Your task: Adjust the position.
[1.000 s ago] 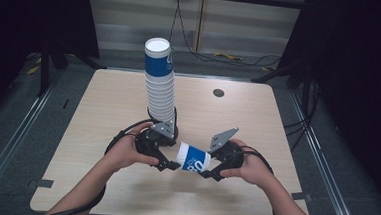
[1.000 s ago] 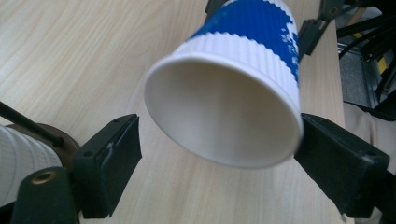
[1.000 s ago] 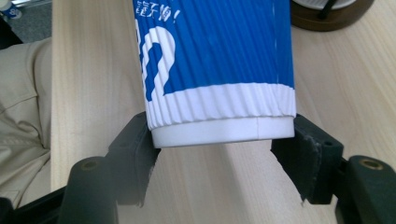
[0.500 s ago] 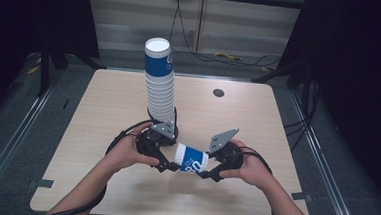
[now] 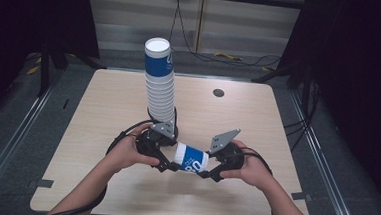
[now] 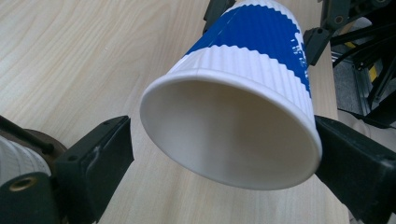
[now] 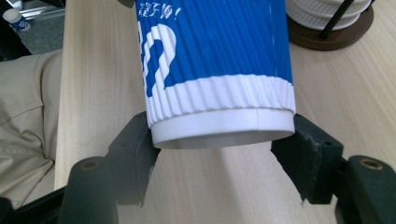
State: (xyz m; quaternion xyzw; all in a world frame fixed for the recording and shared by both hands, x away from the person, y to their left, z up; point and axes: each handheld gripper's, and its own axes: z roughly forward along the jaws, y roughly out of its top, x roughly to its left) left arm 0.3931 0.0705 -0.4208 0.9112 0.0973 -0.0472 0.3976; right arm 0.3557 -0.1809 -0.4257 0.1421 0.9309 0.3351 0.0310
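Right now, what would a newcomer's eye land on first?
The tall stack of blue-and-white paper cups standing at the table's middle. Then the single paper cup lying sideways between the two grippers near the front edge: the right gripper clamps its base, while the left gripper's jaws have just been opening around its rim.

We hold a blue-and-white paper cup (image 5: 191, 158) on its side between our two grippers, just in front of the tall stack of cups (image 5: 159, 83) that stands upright on the worktop (image 5: 103, 107). The right gripper (image 5: 205, 172) grips the cup's narrow end. The left gripper (image 5: 167, 162) sits at its wide end, touching the stack's dark base (image 5: 173, 132); its jaws have just been opening, with the cup's rim between them. A small dark disc (image 5: 218, 92) lies well behind and to the right of the stack.
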